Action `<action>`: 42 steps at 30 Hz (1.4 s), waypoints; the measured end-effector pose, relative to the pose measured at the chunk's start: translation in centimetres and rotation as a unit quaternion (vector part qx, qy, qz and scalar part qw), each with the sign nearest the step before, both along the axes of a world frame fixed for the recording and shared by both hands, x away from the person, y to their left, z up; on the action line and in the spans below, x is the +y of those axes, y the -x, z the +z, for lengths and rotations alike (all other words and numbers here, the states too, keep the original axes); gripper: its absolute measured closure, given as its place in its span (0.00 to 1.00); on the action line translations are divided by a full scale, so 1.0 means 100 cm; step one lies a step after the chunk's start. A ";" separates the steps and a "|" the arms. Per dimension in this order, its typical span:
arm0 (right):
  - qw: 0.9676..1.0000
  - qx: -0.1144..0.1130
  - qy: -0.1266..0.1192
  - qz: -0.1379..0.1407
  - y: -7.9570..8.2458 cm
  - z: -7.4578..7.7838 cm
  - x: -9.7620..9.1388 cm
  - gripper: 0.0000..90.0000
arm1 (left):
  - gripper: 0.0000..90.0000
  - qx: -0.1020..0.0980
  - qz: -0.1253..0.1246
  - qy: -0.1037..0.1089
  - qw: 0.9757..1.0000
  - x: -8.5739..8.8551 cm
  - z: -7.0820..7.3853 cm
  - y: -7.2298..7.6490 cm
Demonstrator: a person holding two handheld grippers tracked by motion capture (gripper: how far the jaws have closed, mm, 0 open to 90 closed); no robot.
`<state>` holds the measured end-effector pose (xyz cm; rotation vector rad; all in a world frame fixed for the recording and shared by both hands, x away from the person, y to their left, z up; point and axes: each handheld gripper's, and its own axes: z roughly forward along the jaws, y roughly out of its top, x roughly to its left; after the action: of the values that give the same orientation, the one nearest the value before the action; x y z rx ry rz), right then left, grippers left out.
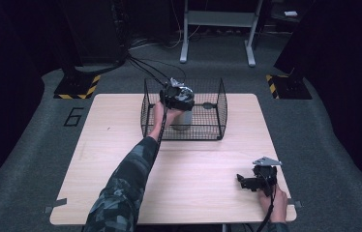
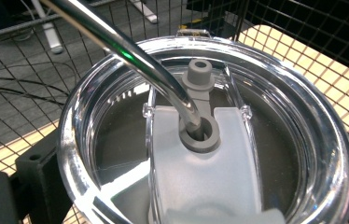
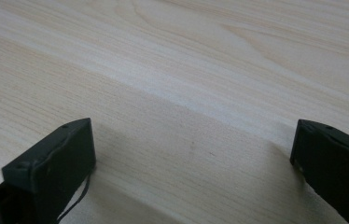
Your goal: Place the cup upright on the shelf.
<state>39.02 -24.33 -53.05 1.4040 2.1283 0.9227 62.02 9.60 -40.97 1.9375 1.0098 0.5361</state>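
Tumbler (image 1: 182, 117) sits in the wire basket (image 1: 220, 104) at upper centre of the high view, your left gripper (image 1: 175, 98) seemingly clasping it below the lid (image 2: 210, 140) and straw (image 2: 130, 51), while your right gripper (image 1: 251, 182) rests gaping on the table (image 1: 193, 169), lower right.

A clear lid (image 2: 210, 135) with a metal straw (image 2: 130, 51) through its grey grommet (image 2: 200, 135) sits between the black jaws, with the wire basket (image 2: 37, 88) mesh and table (image 2: 303, 70) behind
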 end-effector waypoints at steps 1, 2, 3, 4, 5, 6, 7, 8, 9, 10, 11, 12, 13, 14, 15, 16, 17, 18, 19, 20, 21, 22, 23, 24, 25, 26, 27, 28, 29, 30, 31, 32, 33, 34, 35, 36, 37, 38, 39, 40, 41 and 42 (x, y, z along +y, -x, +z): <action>1.000 0.000 0.000 0.000 0.000 0.000 0.000 0.00 | 0.04 0.004 -0.008 -0.006 1.000 0.003 0.001 0.001; 1.000 0.000 0.000 0.000 0.000 0.000 0.000 0.00 | 0.04 0.004 -0.008 -0.006 1.000 0.003 0.001 0.001; 1.000 0.000 0.000 0.000 0.000 0.000 0.000 0.00 | 0.04 0.007 -0.008 -0.007 1.000 0.003 0.001 0.001; 1.000 0.000 0.000 0.000 0.000 0.000 0.000 0.00 | 0.04 0.007 -0.009 -0.008 1.000 0.002 0.002 0.001; 1.000 0.001 0.000 0.003 0.000 0.000 0.000 0.00 | 0.04 0.007 -0.008 -0.008 1.000 0.002 0.002 0.001; 1.000 0.001 0.000 0.003 0.000 0.000 0.000 0.00 | 0.04 0.009 -0.007 -0.008 1.000 0.003 0.002 0.001; 1.000 0.001 0.000 0.003 0.000 0.000 0.000 0.00 | 0.04 0.009 -0.008 -0.010 1.000 0.003 0.002 0.001; 1.000 0.001 0.000 0.003 0.000 0.000 0.000 0.00 | 0.04 0.008 -0.007 -0.008 1.000 0.003 0.002 0.001; 1.000 0.001 0.000 0.003 0.000 0.000 0.000 0.00 | 0.04 0.008 -0.009 -0.010 1.000 0.002 0.002 0.001; 1.000 0.001 0.000 0.003 0.000 0.000 0.000 0.00 | 0.04 0.008 -0.012 -0.017 1.000 0.002 0.003 0.001; 1.000 0.001 0.000 0.002 0.000 0.000 0.000 0.00 | 0.04 0.007 -0.011 -0.014 1.000 0.002 0.003 0.001; 1.000 0.001 0.000 0.002 0.000 0.000 0.000 0.00 | 0.04 0.009 -0.014 -0.016 1.000 0.003 0.003 0.001; 1.000 0.001 0.000 0.002 0.000 0.000 0.000 0.00 | 0.04 0.009 -0.014 -0.016 1.000 0.003 0.003 0.001; 1.000 0.001 0.000 0.002 0.000 0.000 0.000 0.00 | 0.04 0.009 -0.011 -0.012 1.000 0.003 0.003 0.001; 1.000 0.001 0.000 0.002 0.000 0.000 0.000 0.00 | 0.04 0.009 -0.012 -0.012 1.000 0.003 0.003 0.001; 1.000 0.001 0.000 0.002 0.000 0.000 0.000 0.00 | 0.04 0.010 -0.012 -0.012 1.000 0.003 0.004 0.001; 1.000 0.001 0.000 0.002 0.000 0.000 0.000 0.00 | 0.03 0.010 -0.012 -0.012 1.000 0.003 0.004 0.001; 1.000 0.001 0.000 0.002 0.000 0.000 0.000 0.00 | 0.03 0.010 -0.011 -0.011 1.000 0.003 0.004 0.001; 1.000 0.001 0.000 0.002 0.000 0.000 0.000 0.00 | 0.03 0.009 -0.008 -0.009 1.000 0.003 0.004 0.002; 1.000 0.000 0.000 0.000 0.000 0.000 0.000 0.00 | 0.03 0.012 -0.008 -0.010 1.000 0.003 0.004 0.002; 1.000 0.001 0.000 0.003 0.000 0.000 0.000 0.00 | 0.03 0.015 -0.003 -0.013 1.000 0.002 0.004 0.003; 1.000 0.001 0.000 0.003 0.000 0.000 0.000 0.00 | 0.02 0.013 -0.002 -0.013 1.000 0.001 0.005 0.003; 1.000 0.001 0.000 0.003 0.000 0.000 0.000 0.00 | 0.01 0.019 -0.003 -0.015 1.000 0.000 0.006 0.005; 1.000 0.001 0.000 0.003 0.000 0.000 0.000 0.00 | 0.00 0.020 -0.005 -0.016 1.000 0.000 0.007 0.005; 1.000 0.001 0.000 0.003 0.000 0.000 0.000 0.00 | 0.00 0.023 -0.007 -0.017 1.000 0.000 0.007 0.006; 1.000 0.001 0.000 0.003 0.000 0.000 0.000 0.00 | 0.00 0.023 -0.007 -0.017 1.000 0.000 0.007 0.006; 1.000 0.001 0.000 0.003 0.000 0.000 0.000 0.00 | 0.00 0.023 -0.005 -0.017 1.000 0.001 0.008 0.006; 1.000 0.001 0.000 0.003 0.000 0.000 0.000 0.00 | 0.00 0.023 -0.009 -0.024 0.999 0.003 0.009 0.006; 1.000 0.001 0.000 0.002 0.000 0.000 0.000 0.00 | 0.00 0.020 -0.006 -0.026 0.999 0.004 0.011 0.008; 1.000 0.001 0.000 0.003 0.000 0.000 0.000 0.00 | 0.00 0.022 -0.009 -0.023 0.999 0.005 0.012 0.009; 1.000 0.001 0.001 0.004 0.000 0.000 0.000 0.00 | 0.00 0.022 -0.009 -0.023 0.999 0.005 0.012 0.009; 1.000 0.001 0.001 0.004 0.000 0.000 0.000 0.00 | 0.00 0.021 -0.012 -0.025 0.999 0.005 0.013 0.009; 1.000 0.001 0.001 0.005 0.000 0.000 -0.001 0.00 | 0.00 0.020 -0.012 -0.027 0.999 0.006 0.015 0.010; 1.000 0.001 0.001 0.005 0.000 0.000 -0.001 0.00 | 0.00 0.022 -0.013 -0.023 0.999 0.007 0.015 0.011; 1.000 0.002 0.002 0.005 0.000 0.000 -0.001 0.00 | 0.00 0.022 -0.013 -0.019 0.999 0.007 0.016 0.012; 1.000 0.002 0.002 0.005 0.000 0.000 -0.001 0.00 | 0.00 0.025 -0.013 -0.024 0.999 0.008 0.017 0.013; 1.000 0.002 0.002 0.005 0.000 0.000 -0.001 0.00 | 0.00 0.026 -0.014 -0.021 0.999 0.009 0.018 0.014; 1.000 0.001 0.003 0.006 0.000 0.000 -0.001 0.00 | 0.00 0.027 -0.016 -0.021 0.999 0.011 0.019 0.015; 1.000 0.001 0.002 0.006 0.000 0.000 -0.001 0.00 | 0.00 0.028 -0.015 -0.020 0.999 0.012 0.021 0.016; 1.000 0.001 0.004 0.007 0.000 0.000 -0.001 0.00 | 0.01 0.027 -0.016 -0.026 0.999 0.014 0.022 0.017; 1.000 0.001 0.002 0.006 0.000 0.000 -0.001 0.00 | 0.01 0.030 -0.016 -0.021 0.999 0.016 0.023 0.018; 1.000 0.001 0.002 0.006 0.000 0.000 -0.001 0.00 | 0.01 0.027 -0.012 -0.019 0.999 0.016 0.024 0.019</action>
<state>39.01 -24.40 -53.04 1.3918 2.1406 0.9208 60.10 11.16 -38.59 2.0044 1.0163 0.4951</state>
